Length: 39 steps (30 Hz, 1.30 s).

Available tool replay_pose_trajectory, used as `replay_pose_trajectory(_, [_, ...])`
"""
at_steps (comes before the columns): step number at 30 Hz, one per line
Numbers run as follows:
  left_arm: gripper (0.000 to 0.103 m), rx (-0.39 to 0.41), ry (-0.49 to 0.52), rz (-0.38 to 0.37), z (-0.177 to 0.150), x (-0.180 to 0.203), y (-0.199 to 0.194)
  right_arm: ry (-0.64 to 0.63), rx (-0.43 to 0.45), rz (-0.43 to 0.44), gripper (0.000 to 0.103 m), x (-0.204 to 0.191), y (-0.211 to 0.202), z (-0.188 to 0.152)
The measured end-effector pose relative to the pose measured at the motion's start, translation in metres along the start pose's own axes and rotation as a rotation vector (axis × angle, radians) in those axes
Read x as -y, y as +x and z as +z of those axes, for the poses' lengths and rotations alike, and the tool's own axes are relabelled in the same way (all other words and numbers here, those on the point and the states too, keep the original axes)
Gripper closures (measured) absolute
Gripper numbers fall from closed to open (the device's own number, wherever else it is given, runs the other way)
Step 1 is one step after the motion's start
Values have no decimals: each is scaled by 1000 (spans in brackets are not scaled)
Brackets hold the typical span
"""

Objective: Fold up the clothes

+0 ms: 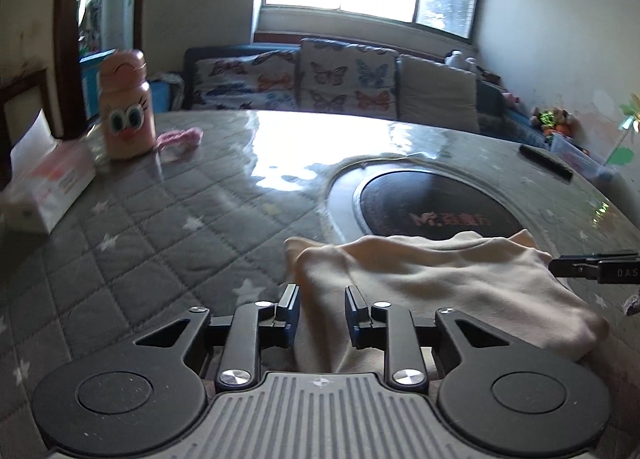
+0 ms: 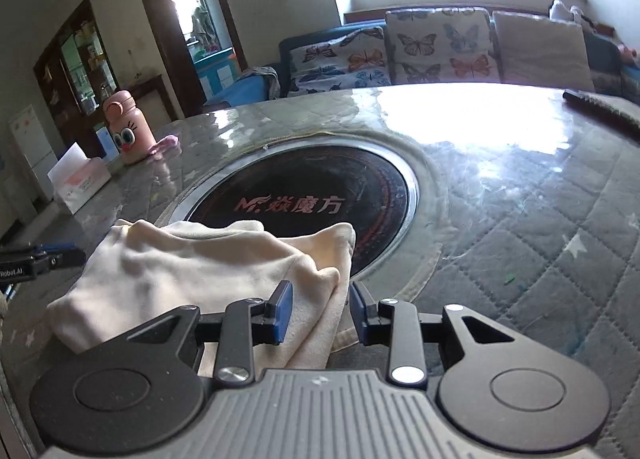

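A cream garment (image 1: 440, 283) lies bunched on the quilted grey table near the front edge, partly over the black round hob. My left gripper (image 1: 322, 295) is open, its jaws apart on either side of the garment's left edge. The same garment (image 2: 192, 271) shows in the right wrist view. My right gripper (image 2: 320, 291) is open, with the garment's right edge lying between the jaws. The right gripper's tip shows at the far right of the left wrist view (image 1: 592, 267). The left gripper's tip shows at the left edge of the right wrist view (image 2: 40, 259).
A black round hob (image 2: 312, 203) is set in the table's middle. A pink bottle with cartoon eyes (image 1: 126, 107), a pink cloth scrap (image 1: 180, 139) and a tissue box (image 1: 44, 187) stand at the far left. A dark remote (image 1: 546, 163) lies far right. A sofa (image 1: 332, 79) stands behind the table.
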State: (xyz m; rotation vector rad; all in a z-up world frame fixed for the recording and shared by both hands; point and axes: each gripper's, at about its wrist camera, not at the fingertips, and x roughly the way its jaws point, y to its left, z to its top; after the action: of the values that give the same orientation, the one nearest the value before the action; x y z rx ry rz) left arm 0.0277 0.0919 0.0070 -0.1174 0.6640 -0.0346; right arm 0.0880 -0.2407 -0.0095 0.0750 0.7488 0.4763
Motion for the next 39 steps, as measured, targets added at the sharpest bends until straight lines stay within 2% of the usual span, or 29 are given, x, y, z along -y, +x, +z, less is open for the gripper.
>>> replay_pose_trajectory(3, [68, -11, -33, -2, 2, -4, 3, 16, -6, -1, 72, 0, 6, 0])
replay_pose_trajectory(13, [67, -45, -136, -7, 9, -15, 14, 44, 3, -24, 73, -1, 9, 2])
replay_pose_trajectory(15, [64, -49, -143, -6, 10, -15, 17, 45, 1, -23, 73, -1, 10, 3])
replay_pose_trajectory(31, [66, -93, -171, 27, 11, -11, 33, 24, 0, -37, 75, -5, 13, 3])
replay_pose_trajectory(32, [66, -95, -166, 30, 12, -11, 33, 24, 0, -38, 75, -5, 14, 4])
replay_pose_trajectory(36, [84, -103, -149, 16, 13, -8, 35, 15, -1, -41, 75, -7, 14, 4])
replay_pose_trajectory(39, [87, -100, -130, 14, 13, -4, 35, 19, -1, -45, 78, -7, 15, 5])
